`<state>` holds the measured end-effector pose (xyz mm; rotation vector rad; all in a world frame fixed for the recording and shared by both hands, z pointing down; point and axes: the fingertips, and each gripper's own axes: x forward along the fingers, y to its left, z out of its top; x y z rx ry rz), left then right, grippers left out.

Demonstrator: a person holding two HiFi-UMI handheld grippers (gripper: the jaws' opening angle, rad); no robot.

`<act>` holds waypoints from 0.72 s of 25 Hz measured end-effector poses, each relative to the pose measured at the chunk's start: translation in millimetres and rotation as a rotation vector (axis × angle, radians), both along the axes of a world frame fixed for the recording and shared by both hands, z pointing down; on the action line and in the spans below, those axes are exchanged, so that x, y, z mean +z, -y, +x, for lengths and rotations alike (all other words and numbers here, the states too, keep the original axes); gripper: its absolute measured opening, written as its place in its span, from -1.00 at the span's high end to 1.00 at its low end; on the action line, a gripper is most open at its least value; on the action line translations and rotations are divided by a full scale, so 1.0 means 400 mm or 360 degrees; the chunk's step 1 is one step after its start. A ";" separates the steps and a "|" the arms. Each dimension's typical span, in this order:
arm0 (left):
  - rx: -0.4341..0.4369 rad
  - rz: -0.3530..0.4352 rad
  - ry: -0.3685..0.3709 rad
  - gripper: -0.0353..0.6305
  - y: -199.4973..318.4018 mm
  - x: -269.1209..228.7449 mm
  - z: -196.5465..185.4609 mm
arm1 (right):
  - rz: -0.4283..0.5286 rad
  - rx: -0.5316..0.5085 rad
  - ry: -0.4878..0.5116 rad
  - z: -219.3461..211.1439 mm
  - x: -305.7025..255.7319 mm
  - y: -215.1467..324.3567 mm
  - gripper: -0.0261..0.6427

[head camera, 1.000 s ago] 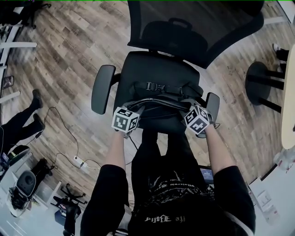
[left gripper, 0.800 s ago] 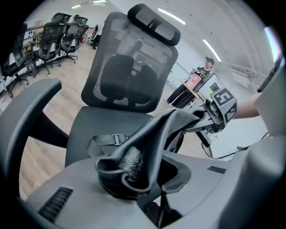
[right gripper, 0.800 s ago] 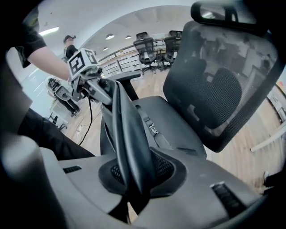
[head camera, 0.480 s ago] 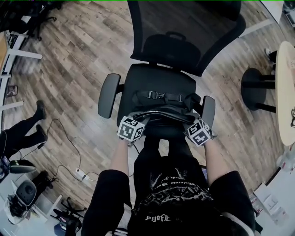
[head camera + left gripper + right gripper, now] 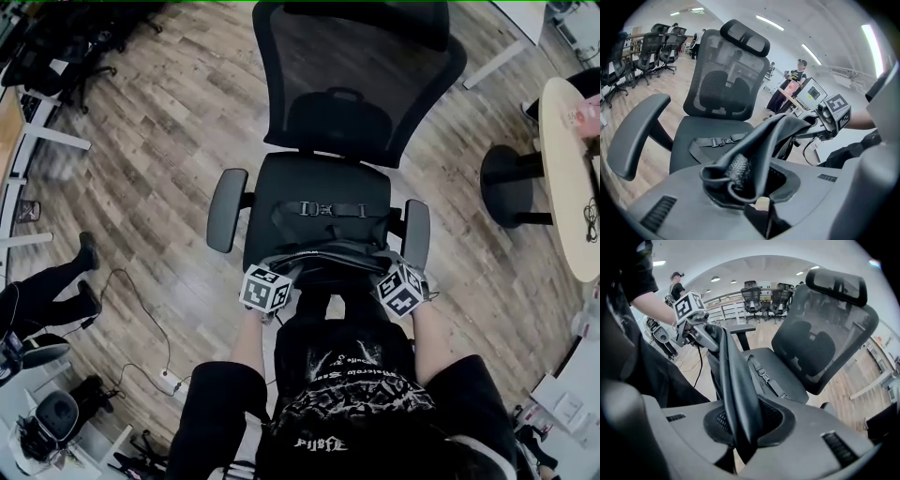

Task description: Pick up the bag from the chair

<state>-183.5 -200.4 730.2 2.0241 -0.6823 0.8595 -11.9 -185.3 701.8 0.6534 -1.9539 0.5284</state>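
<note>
Nearly there: bag (image 5: 330, 255) gripped at both ends.
The left claw (image 5: 281, 272) and right claw (image 5: 382, 270) each clamp it, stretched between them; its strap (image 5: 330, 209) lies on the chair (image 5: 281, 180) seat beyond, so lifting clear remains.

Smooth, slightly glossy bag (image 5: 326, 257); mesh-backed chair (image 5: 352, 66); wood-grain floor (image 5: 159, 141).

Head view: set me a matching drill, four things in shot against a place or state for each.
1 bag
2 buckled strap
3 round table
4 left gripper

A lies flat across the chair seat
B jaws shut on the bag's end
C at the picture's right edge
D held at both ends, by the seat's front edge

Pairs: 1-D, 2-A, 3-C, 4-B
</note>
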 end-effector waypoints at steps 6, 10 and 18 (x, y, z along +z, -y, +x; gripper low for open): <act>0.0012 0.0091 -0.0011 0.65 -0.037 -0.063 -0.020 | 0.0045 0.0049 0.0016 -0.018 -0.062 -0.042 0.72; 0.0037 0.0130 -0.0032 0.65 -0.053 -0.101 -0.022 | 0.0107 0.0054 0.0028 -0.025 -0.114 -0.065 0.72; 0.0014 0.0267 -0.0111 0.65 -0.032 -0.224 -0.009 | 0.0347 -0.0047 -0.0040 -0.019 -0.268 -0.036 0.73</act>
